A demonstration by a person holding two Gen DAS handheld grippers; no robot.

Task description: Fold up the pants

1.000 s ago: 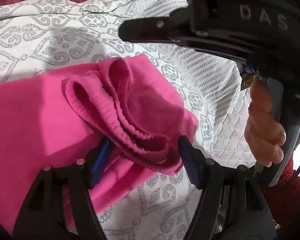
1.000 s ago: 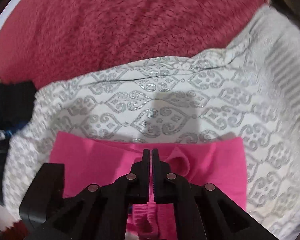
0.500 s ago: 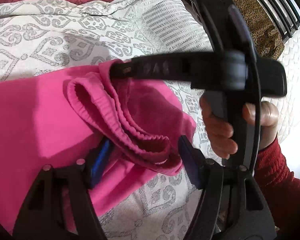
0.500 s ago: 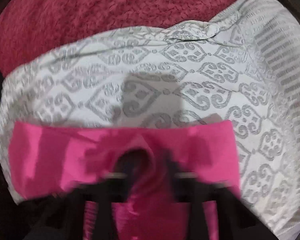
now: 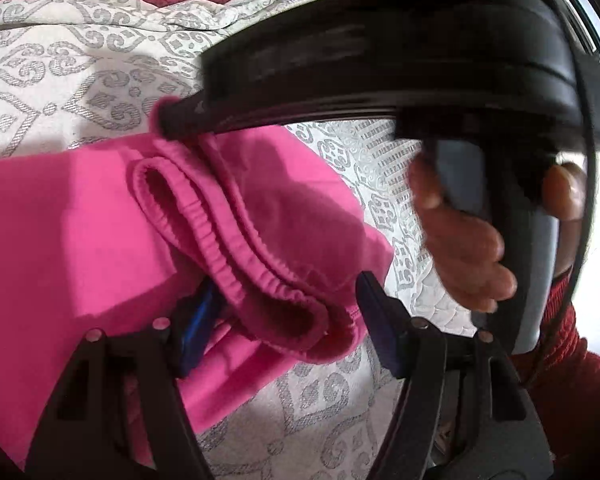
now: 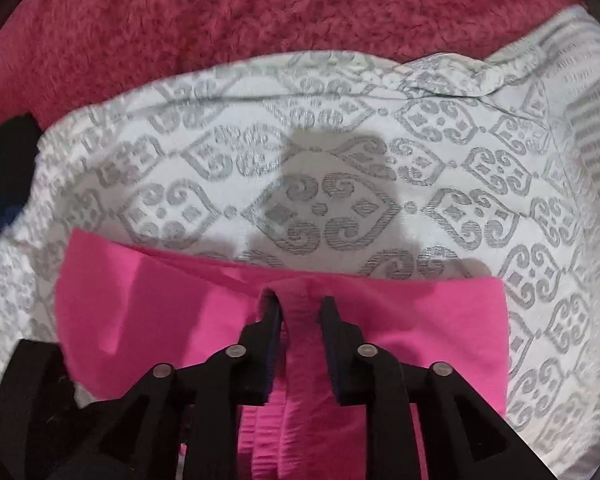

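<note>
While the pink pants (image 6: pixel 420 332) lie folded across the white patterned mattress (image 6: pixel 340 168), their gathered waistband (image 5: pixel 236 248) bunches at the near edge. The right claw (image 6: pixel 298 312) is opening, with a ridge of waistband between its parted fingers. The left claw (image 5: pixel 284 312) stands wide, straddling the waistband's end without pressing it. Beyond the pants, a red fleece blanket (image 6: pixel 260 8) borders the mattress.

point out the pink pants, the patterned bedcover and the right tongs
pink pants (image 5: pixel 80 232), left wrist view, flat panel left of the waistband
patterned bedcover (image 6: pixel 340 184), right wrist view, bare part above the pants
right tongs (image 6: pixel 299 305), right wrist view, midway between tips, opening over the ribbed waistband
</note>
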